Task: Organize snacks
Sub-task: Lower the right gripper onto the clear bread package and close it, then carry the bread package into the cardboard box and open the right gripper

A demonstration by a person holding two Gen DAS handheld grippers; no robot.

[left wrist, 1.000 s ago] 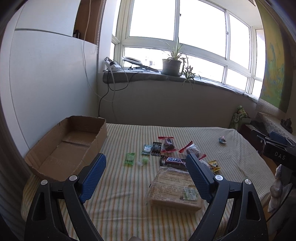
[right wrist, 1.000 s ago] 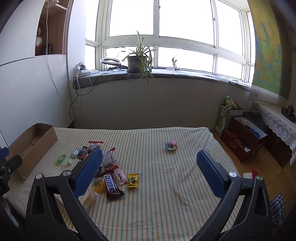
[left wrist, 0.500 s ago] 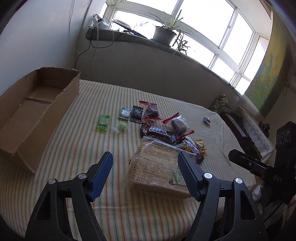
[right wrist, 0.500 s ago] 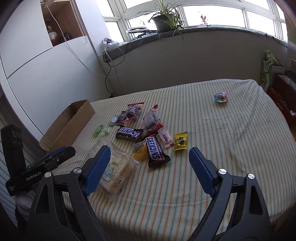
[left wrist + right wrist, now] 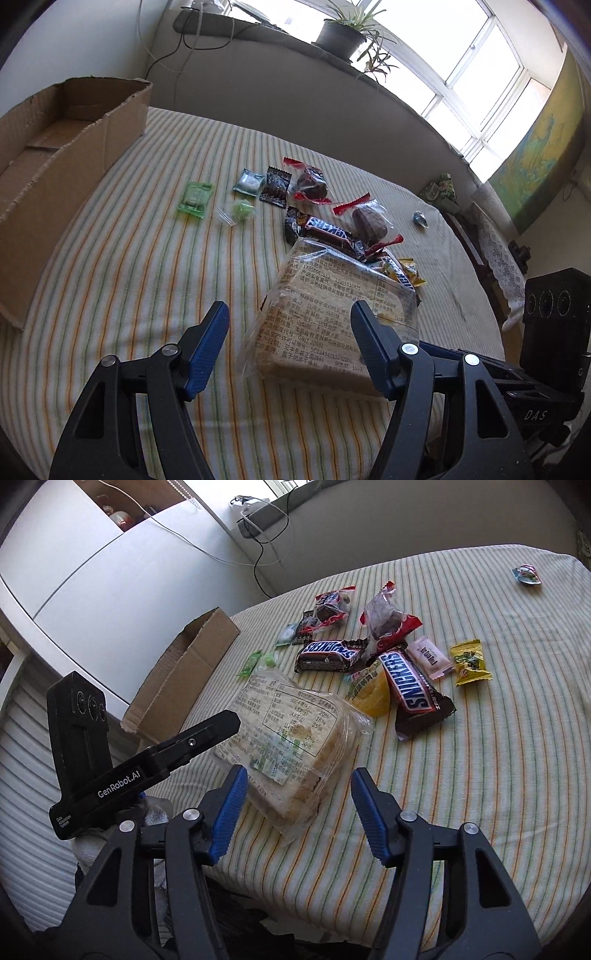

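Surface is a bed-like top covered by a striped cloth. An open cardboard box is set on it far left of the left fingers. A clear-wrapped bread loaf is laid just ahead of the right fingers, two Snickers bars and small wrapped snacks beyond it. Green candies are placed well ahead of the left fingers. One small packet is seen far ahead, apart.

Black tongs, ribbed blue pads, silver screws, "GenRobot.AI" lettering.
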